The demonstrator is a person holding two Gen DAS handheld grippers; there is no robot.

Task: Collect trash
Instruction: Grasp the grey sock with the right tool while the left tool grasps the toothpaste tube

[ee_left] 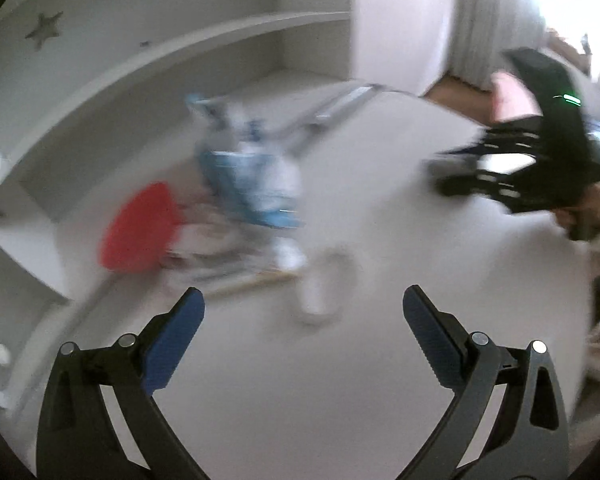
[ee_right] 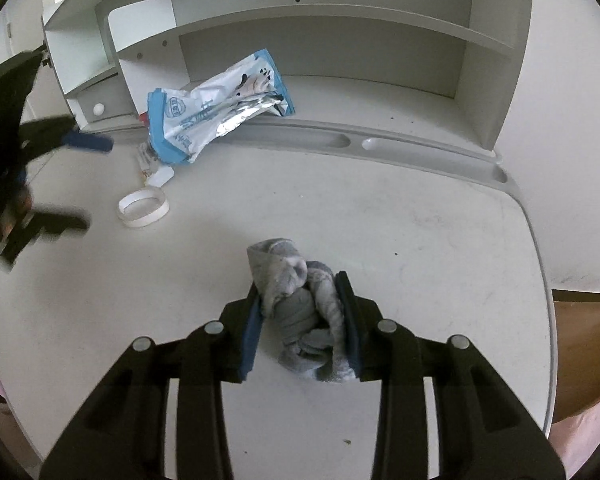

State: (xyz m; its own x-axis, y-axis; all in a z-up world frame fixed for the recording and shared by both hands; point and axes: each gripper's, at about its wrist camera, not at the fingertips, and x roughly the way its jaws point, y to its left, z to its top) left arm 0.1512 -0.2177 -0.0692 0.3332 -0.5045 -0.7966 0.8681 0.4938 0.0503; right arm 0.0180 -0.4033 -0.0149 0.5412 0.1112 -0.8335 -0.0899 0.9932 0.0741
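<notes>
The right gripper [ee_right: 302,326] is clamped on a balled-up grey sock [ee_right: 302,312], its blue pads [ee_right: 249,332] pressing the bundle from both sides just above the white counter [ee_right: 420,240]. The sock looks soft, light and springy: it should squash under the pads rather than slip, and nothing in it can break. The risk I would guess at is a loose fold pulling free, so a hold across the thick middle of the roll, as here, seems the right place.

The left gripper [ee_left: 302,304] has its jaws standing wide apart with nothing between them, hovering over bare counter.

Farther out in the right wrist view lie a ring of white tape [ee_right: 143,209], stiff and easy to pinch across its rim, and a crumpled blue and white foil packet [ee_right: 216,108] resting against the pen groove of the shelf unit [ee_right: 340,16]. The packet should be light, crackly and slick; a flattened edge or corner looks the best place to take it.

The right wrist view is sharp and shows the sock, which the left wrist view does not show at all. The left wrist view is badly smeared, yet it alone shows a red object [ee_left: 140,228] beside the packet [ee_left: 252,184], too blurred to name, and the right gripper from outside.
</notes>
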